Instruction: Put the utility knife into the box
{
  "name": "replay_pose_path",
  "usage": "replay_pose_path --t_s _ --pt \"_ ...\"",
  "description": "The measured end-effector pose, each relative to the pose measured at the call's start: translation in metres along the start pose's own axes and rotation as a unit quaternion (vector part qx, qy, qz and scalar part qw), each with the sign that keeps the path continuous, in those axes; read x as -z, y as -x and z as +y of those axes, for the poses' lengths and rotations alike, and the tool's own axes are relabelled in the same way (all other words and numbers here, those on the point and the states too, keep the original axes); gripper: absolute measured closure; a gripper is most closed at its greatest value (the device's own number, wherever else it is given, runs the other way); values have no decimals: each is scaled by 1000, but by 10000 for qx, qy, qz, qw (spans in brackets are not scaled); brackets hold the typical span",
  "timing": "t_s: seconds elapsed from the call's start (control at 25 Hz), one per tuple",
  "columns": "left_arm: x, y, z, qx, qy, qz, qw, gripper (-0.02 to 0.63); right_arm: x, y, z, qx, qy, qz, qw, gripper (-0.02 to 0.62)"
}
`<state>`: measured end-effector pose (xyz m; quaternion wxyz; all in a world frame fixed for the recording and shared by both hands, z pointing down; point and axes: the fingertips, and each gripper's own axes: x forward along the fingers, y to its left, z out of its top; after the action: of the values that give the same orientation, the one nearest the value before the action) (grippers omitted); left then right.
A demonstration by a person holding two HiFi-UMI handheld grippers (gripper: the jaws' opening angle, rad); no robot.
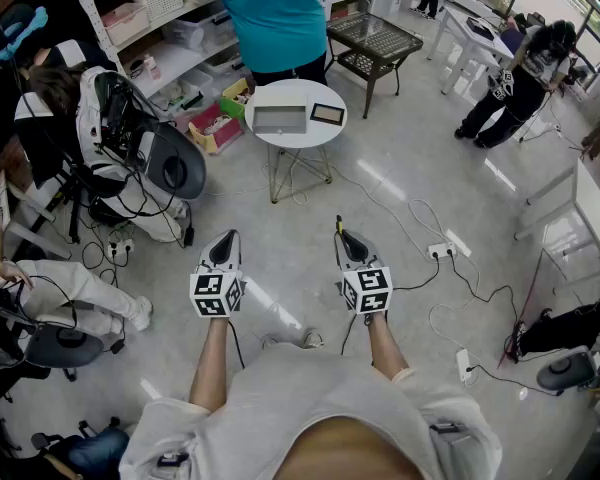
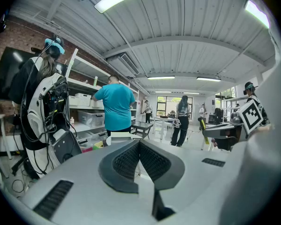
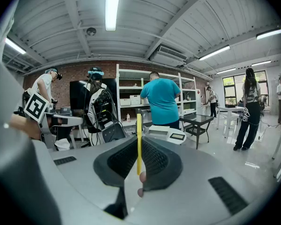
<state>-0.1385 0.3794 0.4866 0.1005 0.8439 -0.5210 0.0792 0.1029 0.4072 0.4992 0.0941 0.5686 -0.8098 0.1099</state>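
1. Carrying step, I judge: the right gripper (image 3: 139, 172) has its jaws pinching the yellow utility knife (image 3: 139, 139).
2. The left gripper (image 2: 139, 143) has its jaws pressed together, empty.
3. Next, the knife must reach the box (image 1: 279, 120) on the round surface (image 1: 302, 140) (well ahead).

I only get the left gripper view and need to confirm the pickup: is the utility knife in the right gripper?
Observer: Yes. The right gripper is shut on the yellow utility knife, which stands upright between its jaws.
Operator: Where is the box?
Observer: The head view shows the grey box lying open on the round white table, some way ahead across the floor.
Operator: Anything next to it?
Observer: A small dark-framed panel lies on the table just right of the box.
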Motion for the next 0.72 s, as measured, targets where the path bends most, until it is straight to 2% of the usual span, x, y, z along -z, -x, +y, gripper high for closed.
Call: replay_pose_path --t_s 0.52,0.72 --pt "-3 -18 -12 -57 2 -44 10000 586 -1 -8 -22 -35 18 15 10000 548" --pt "-2 -19 -21 -107 -17 -5 9999 586 -2 -4 -30 -113 -128 -45 9998 548"
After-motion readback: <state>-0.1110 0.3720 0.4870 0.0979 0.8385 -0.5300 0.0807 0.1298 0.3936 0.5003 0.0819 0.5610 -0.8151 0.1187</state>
